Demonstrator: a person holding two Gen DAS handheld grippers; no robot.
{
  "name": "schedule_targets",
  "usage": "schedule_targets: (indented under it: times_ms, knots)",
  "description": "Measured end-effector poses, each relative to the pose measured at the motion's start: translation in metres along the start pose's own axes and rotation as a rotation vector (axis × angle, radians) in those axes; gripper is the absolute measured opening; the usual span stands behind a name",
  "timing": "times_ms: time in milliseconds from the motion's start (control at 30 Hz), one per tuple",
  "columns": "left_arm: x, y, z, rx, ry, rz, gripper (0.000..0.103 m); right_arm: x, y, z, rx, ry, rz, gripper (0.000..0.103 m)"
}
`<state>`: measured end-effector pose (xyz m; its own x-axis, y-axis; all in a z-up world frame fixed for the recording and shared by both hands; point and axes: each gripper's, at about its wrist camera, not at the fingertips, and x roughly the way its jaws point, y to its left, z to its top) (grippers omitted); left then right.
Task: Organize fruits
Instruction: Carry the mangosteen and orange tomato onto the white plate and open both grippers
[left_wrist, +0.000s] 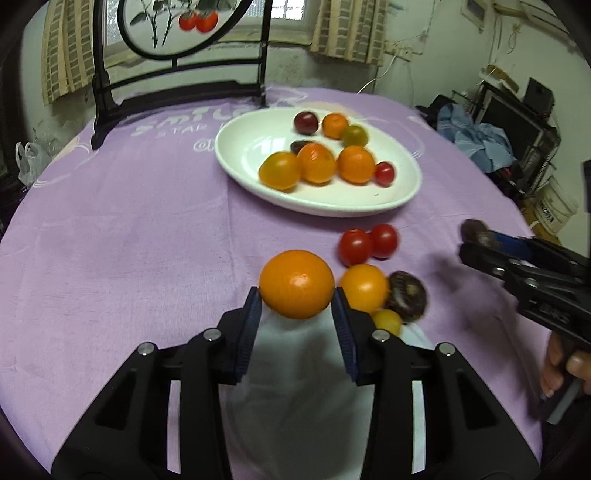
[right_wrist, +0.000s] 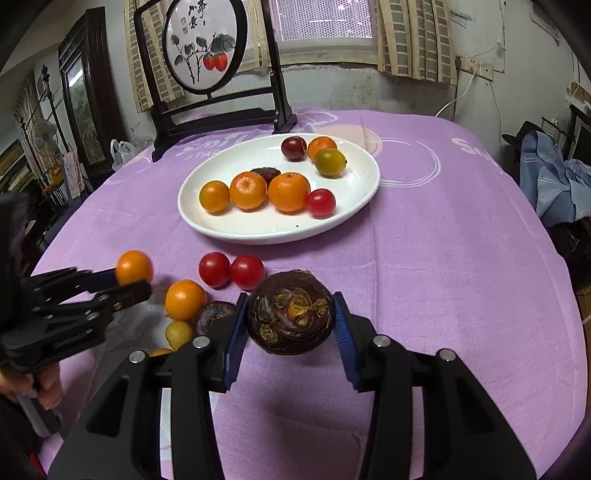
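Purple cloth covers the desk (right_wrist: 424, 258), with a white plate (right_wrist: 207, 225) of fruit at twelve o'clock. An orange (left_wrist: 296, 283), smooth and round, is clamped in the left hand-held gripper (left_wrist: 296, 314). A dark, scarred fruit (right_wrist: 290, 317) is held in the right hand-held gripper (right_wrist: 290, 325). Both are best carried level and released low over bare plate, since round fruit is likely to roll.
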<state>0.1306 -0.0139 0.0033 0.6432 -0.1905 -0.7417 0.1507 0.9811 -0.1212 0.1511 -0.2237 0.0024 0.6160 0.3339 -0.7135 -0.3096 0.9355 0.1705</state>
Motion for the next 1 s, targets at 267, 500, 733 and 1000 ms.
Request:
schedule_targets:
  times_ms: [267, 500, 733, 1000]
  knots:
    - [-0.029, -0.004, 0.023, 0.005, -0.06, -0.034, 0.04, -0.016, 0.015, 0.013, 0.043, -0.051, 0.062, 0.045]
    - [-0.012, -0.002, 0.062, -0.033, -0.109, -0.021, 0.04, -0.003, 0.027, 0.055, -0.044, -0.097, -0.006, 0.045]
    - [0.041, 0.012, 0.093, -0.104, -0.056, 0.032, 0.04, 0.051, 0.023, 0.069, -0.027, -0.029, -0.011, 0.044]
    - [0.07, 0.021, 0.11, -0.12, -0.038, 0.047, 0.04, 0.082, 0.015, 0.07, -0.009, 0.009, -0.017, 0.049]
